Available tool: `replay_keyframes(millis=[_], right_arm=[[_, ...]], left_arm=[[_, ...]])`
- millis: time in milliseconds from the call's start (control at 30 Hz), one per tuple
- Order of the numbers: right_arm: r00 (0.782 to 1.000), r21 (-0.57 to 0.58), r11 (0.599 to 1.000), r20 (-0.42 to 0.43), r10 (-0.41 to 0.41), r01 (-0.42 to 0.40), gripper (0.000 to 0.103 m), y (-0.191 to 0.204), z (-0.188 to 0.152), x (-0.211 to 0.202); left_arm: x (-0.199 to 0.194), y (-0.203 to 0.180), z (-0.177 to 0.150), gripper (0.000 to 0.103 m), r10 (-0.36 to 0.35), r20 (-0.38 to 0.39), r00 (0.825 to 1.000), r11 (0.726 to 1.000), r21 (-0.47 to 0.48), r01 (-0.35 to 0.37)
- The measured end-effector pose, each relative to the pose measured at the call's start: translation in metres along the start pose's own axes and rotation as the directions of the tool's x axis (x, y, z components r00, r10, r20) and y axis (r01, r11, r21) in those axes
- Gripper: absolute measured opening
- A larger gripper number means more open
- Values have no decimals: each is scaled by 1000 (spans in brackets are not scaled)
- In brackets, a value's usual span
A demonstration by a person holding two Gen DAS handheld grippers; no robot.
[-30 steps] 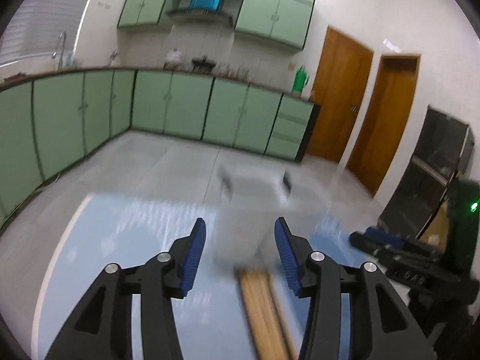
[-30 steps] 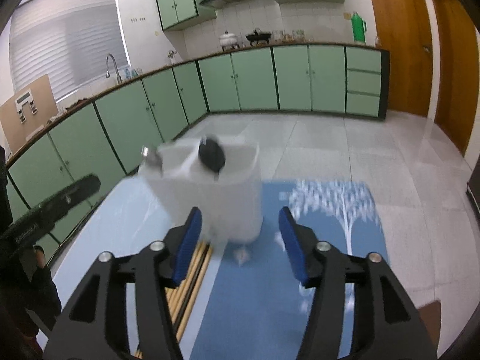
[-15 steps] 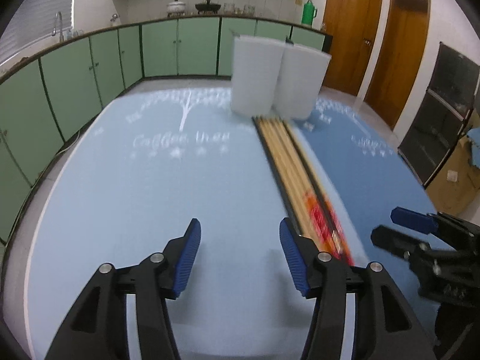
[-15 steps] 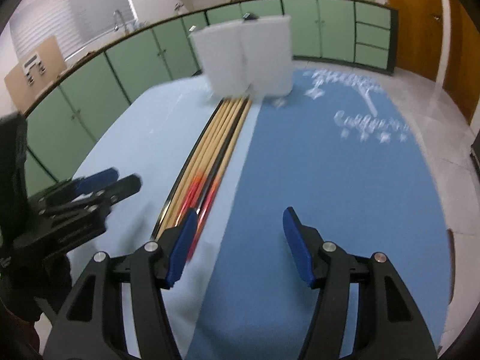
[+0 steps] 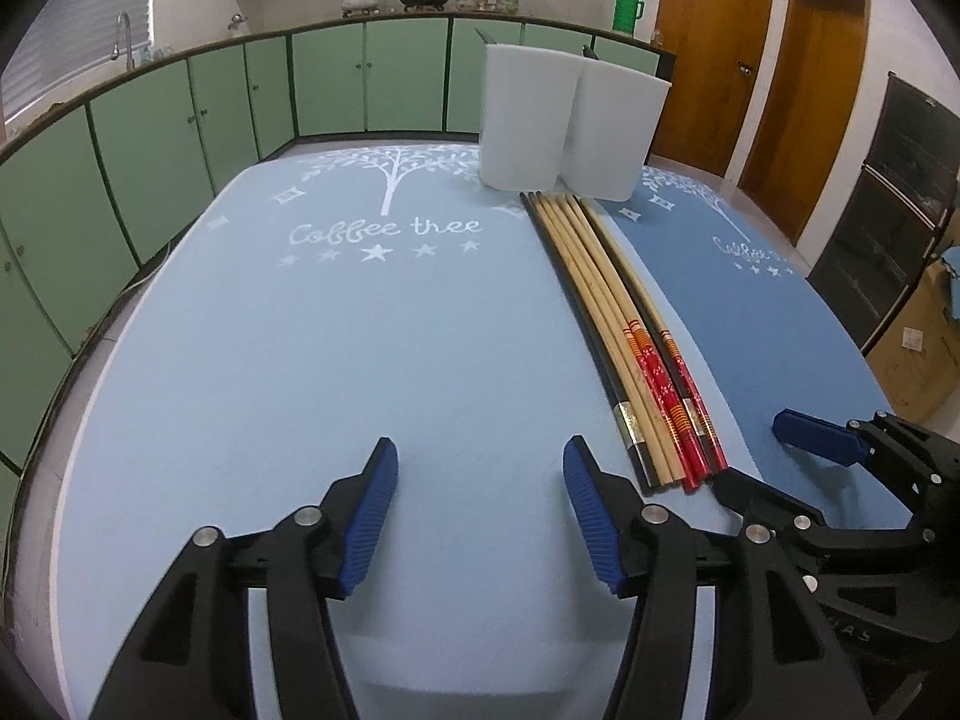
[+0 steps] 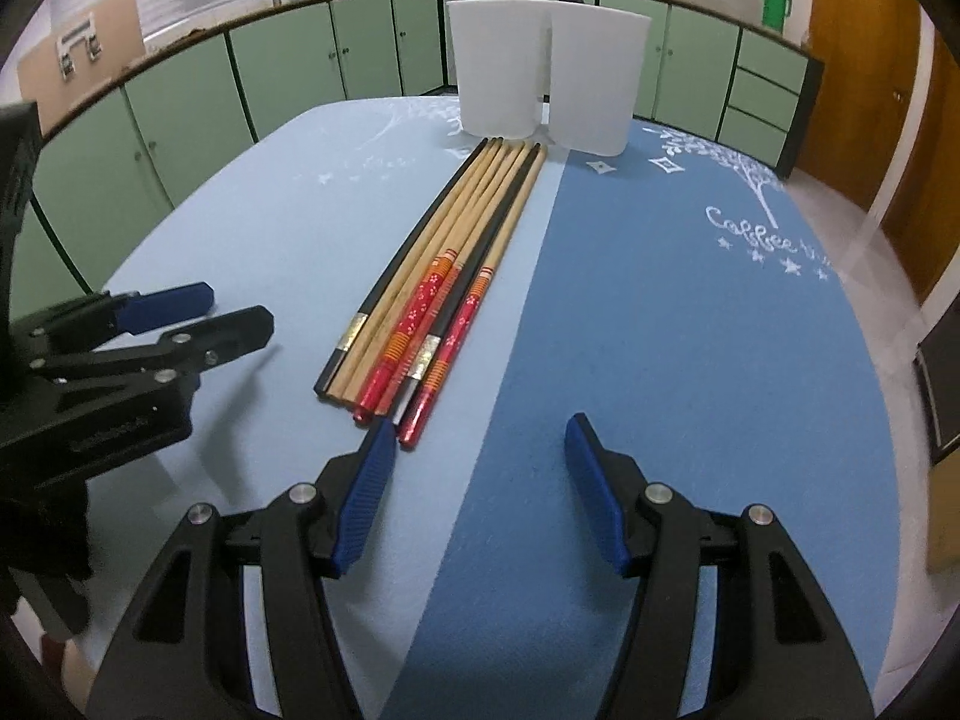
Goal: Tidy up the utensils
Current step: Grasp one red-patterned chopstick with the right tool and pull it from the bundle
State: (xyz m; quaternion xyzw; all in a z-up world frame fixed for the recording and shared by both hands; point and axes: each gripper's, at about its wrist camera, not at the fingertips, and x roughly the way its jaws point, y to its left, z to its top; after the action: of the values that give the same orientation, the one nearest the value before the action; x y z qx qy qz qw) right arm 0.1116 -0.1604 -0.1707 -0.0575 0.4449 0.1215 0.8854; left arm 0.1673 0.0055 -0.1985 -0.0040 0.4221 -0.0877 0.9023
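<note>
Chopsticks (image 6: 444, 276) laid side by side on the bench (image 5: 300, 360), tips by two white cups (image 6: 543, 66), easy to pick; left hand-held gripper (image 5: 480, 483), just opened more, and right hand-held gripper (image 6: 480, 456) wide, both empty.

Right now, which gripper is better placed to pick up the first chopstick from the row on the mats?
Right, by a small margin. The right gripper is open, with its left finger almost at the near ends of the chopsticks. The left gripper is also open, but points at bare mat beside them.
</note>
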Motion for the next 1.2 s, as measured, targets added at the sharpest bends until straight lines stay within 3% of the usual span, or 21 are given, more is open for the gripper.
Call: replay_keyframes(millis=[267, 400, 500, 633, 667, 967, 1200], right_arm=[[998, 73, 995, -5, -67, 68, 57, -26, -3, -8], [1000, 116, 993, 12, 13, -14, 56, -27, -5, -13], [999, 99, 994, 12, 44, -45, 45, -18, -2, -8], [999, 87, 995, 16, 52, -54, 9, -11, 1, 1], [998, 86, 995, 14, 57, -58, 7, -11, 2, 1], [999, 107, 994, 23, 29, -31, 6, -25, -3, -5], [999, 117, 992, 27, 36, -38, 6, -31, -6, -7]], left_arm=[[-4, 1, -2, 59, -1, -1, 1000, 1000, 1, 1], [-5, 1, -4, 59, 0, -6, 1000, 1000, -2, 0], [-7, -1, -5, 60, -4, -6, 1000, 1000, 3, 4], [-7, -6, -6, 62, -15, -13, 1000, 1000, 14, 15], [-7, -7, -6, 63, -17, -15, 1000, 1000, 17, 17], [0, -31, -6, 64, -54, -28, 998, 997, 54, 56], [8, -39, -6, 68, -8, -37, 999, 996, 89, 11]])
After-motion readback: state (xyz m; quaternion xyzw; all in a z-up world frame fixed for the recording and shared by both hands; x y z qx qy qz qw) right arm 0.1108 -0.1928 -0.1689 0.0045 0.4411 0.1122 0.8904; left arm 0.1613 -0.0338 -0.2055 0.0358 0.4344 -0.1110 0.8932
